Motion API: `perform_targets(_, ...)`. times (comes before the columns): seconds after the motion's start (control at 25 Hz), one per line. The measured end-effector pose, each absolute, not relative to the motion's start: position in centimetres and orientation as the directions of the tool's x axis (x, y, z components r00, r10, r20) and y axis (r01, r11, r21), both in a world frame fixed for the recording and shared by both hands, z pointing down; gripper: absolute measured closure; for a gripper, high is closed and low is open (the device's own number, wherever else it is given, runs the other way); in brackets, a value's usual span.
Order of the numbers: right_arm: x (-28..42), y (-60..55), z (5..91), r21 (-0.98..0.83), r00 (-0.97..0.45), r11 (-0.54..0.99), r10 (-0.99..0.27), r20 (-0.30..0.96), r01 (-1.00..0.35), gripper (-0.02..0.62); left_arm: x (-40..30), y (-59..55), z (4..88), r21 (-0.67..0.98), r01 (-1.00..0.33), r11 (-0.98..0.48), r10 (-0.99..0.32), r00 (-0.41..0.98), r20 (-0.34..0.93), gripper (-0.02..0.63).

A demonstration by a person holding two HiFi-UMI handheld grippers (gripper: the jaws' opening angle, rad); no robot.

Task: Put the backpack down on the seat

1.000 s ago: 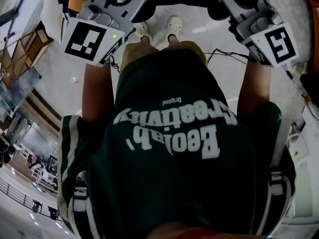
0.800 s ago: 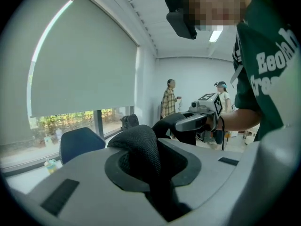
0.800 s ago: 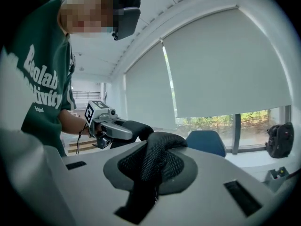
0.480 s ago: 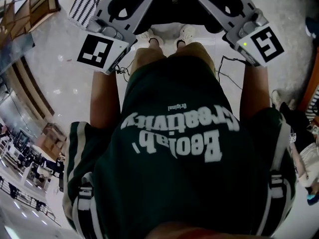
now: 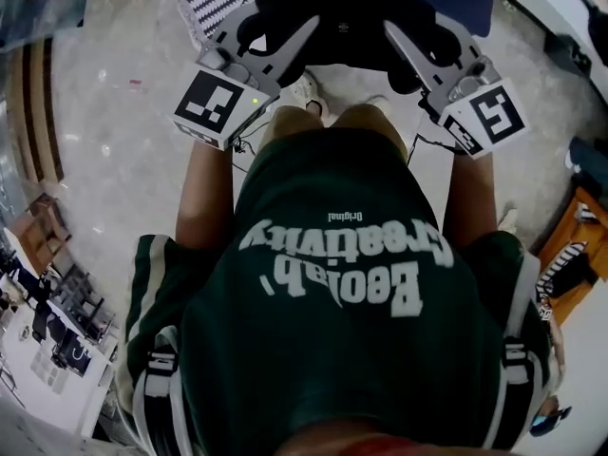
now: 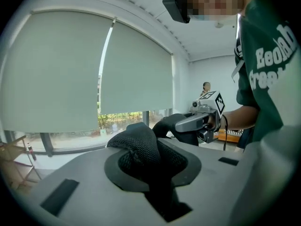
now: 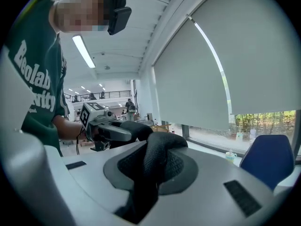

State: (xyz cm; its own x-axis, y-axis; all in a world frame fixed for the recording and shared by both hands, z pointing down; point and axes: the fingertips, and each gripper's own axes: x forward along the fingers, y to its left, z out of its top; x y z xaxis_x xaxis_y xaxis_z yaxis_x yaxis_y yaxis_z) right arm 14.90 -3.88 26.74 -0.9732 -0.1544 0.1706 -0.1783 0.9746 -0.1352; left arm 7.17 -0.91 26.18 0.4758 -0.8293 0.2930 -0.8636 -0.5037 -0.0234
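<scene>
The backpack (image 5: 347, 12) is held up in the air. One strap (image 6: 138, 145) is pinched by the left gripper (image 6: 153, 173), one by the right gripper (image 7: 143, 178). It looks like the carrying step. Next, the backpack should be lowered onto the blue seat (image 7: 270, 159).

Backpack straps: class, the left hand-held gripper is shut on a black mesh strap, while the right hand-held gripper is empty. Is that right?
Not quite. The right hand-held gripper is not empty: the right gripper view shows it shut on a black mesh strap too. The left hand-held gripper is shut on the other mesh strap, as stated.
</scene>
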Motion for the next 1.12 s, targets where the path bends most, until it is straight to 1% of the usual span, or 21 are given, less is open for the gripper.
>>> perform_targets(0.12,9.4,-2.1,26.1,-0.157,-0.976,0.974,-0.137,0.167,-0.164,0.515,1.9,1.1,25.4,-0.027,-0.877,-0.481,-0.844,0.454,0.284,0.517)
perform_targets(0.28,3.8,-0.3,26.4,-0.177,-0.978,0.977,-0.089,0.186,-0.122,0.515,-3.6,2.6,25.6,-0.017,-0.896,-0.445,-0.861,0.422,0.283,0.515)
perform_targets(0.52,-3.6,1.5,28.0,-0.208,-0.977,0.977,-0.006,0.211,-0.051,0.515,-10.9,4.0,27.0,0.022,-0.937,-0.349,-0.896,0.34,0.284,0.509)
perform_targets(0.72,-7.6,2.1,29.8,-0.257,-0.968,0.966,0.058,0.245,-0.007,0.514,-14.5,5.3,28.7,0.045,-0.962,-0.27,-0.91,0.271,0.315,0.508)
perform_targets(1.12,-13.1,-0.3,34.0,-0.322,-0.921,0.937,0.241,0.307,0.138,0.514,-20.0,3.2,33.1,0.118,-0.986,-0.114,-0.899,0.153,0.41,0.508)
